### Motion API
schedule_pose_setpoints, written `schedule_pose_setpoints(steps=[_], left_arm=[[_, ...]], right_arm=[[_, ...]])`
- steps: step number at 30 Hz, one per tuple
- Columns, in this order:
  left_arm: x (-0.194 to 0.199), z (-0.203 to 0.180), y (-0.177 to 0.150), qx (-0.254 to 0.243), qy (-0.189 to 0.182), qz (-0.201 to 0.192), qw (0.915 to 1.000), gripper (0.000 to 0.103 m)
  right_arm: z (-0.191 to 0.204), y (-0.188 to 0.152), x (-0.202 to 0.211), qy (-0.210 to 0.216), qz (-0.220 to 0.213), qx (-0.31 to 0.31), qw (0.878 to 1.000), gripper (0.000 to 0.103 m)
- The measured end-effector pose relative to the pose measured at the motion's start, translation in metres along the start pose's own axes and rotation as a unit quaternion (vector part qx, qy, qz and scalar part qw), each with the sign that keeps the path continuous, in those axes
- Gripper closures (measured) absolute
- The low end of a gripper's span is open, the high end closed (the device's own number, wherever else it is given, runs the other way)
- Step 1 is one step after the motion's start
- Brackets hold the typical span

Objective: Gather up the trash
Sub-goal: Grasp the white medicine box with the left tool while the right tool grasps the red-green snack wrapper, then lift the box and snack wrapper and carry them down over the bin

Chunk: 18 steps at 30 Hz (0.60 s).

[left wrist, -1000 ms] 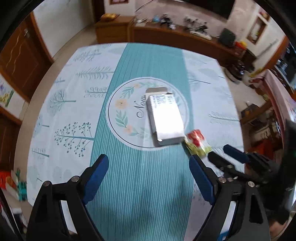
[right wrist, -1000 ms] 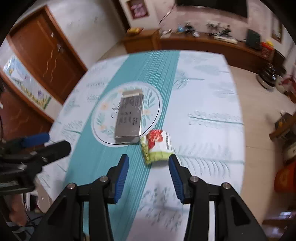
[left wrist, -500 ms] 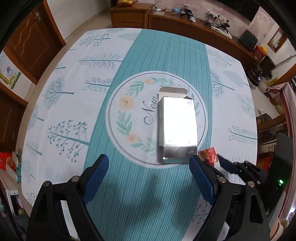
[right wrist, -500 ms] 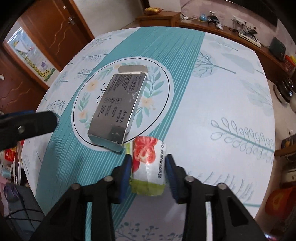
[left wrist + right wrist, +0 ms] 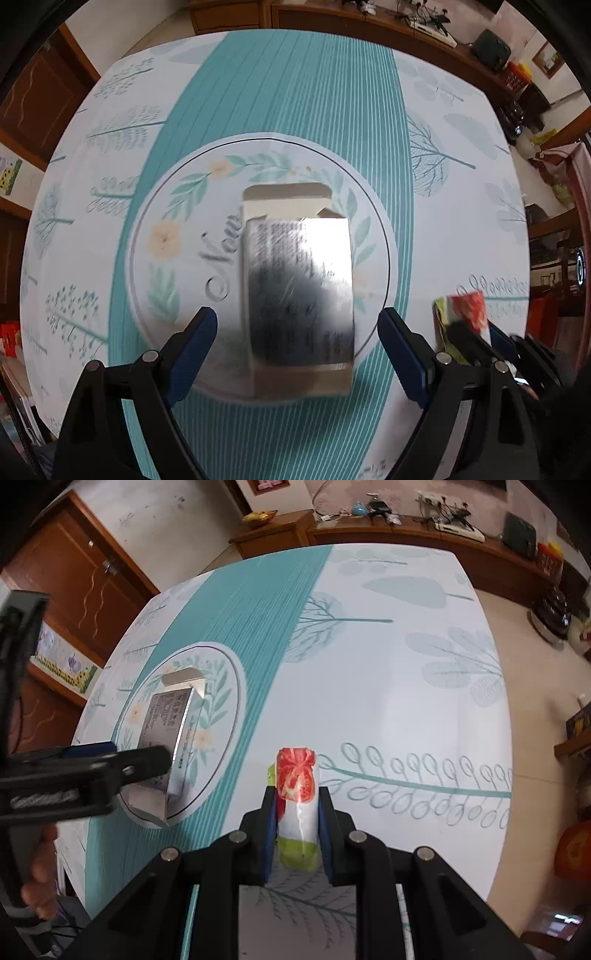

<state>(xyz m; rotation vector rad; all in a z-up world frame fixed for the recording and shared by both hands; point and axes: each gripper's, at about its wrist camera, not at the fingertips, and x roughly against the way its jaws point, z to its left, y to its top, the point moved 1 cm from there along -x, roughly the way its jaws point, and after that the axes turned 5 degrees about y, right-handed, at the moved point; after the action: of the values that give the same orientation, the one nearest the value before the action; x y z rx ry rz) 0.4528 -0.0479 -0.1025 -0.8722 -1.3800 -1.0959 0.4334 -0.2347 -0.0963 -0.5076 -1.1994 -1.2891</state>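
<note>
A silver cardboard box with an open end flap lies flat on the round print in the middle of the tablecloth. My left gripper points straight down over its near end, jaws wide, one blue pad on each side without touching, and closing slightly. To the right, a small snack packet with a tomato picture and green end sits between the pads of my right gripper, whose jaws are closing and press on both its sides. The left wrist view shows the packet at the right edge.
The table is covered by a white and teal cloth with tree prints. A wooden sideboard with cables and small items runs behind it, wooden doors stand at the left. A hand holds the left gripper's handle.
Both grippers came down and forward toward the table. The left one now straddles the silver box. The right one's jaws narrowed from open around the packet to pressing on it.
</note>
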Motion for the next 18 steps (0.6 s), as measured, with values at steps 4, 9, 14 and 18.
schedule_pose_setpoints(steps=[4,9,14,18], left_arm=[[-0.016,-0.004,0.007,0.001,0.003,0.021,0.9998,0.034],[-0.018,-0.003,0.008,0.005,0.007,0.015,0.9998,0.042],[-0.011,0.006,0.001,0.006,-0.002,0.001,1.0,0.044],[0.001,0.012,-0.01,0.002,-0.003,-0.012,0.9999,0.044]], right_arm=[[-0.002,0.0,0.0,0.0,-0.004,-0.002,1.0,0.083],[-0.003,0.0,0.0,0.003,-0.004,-0.008,1.0,0.083],[0.005,-0.003,0.0,0.008,0.0,-0.008,1.0,0.084],[0.02,-0.011,0.006,0.013,-0.006,-0.007,1.0,0.084]])
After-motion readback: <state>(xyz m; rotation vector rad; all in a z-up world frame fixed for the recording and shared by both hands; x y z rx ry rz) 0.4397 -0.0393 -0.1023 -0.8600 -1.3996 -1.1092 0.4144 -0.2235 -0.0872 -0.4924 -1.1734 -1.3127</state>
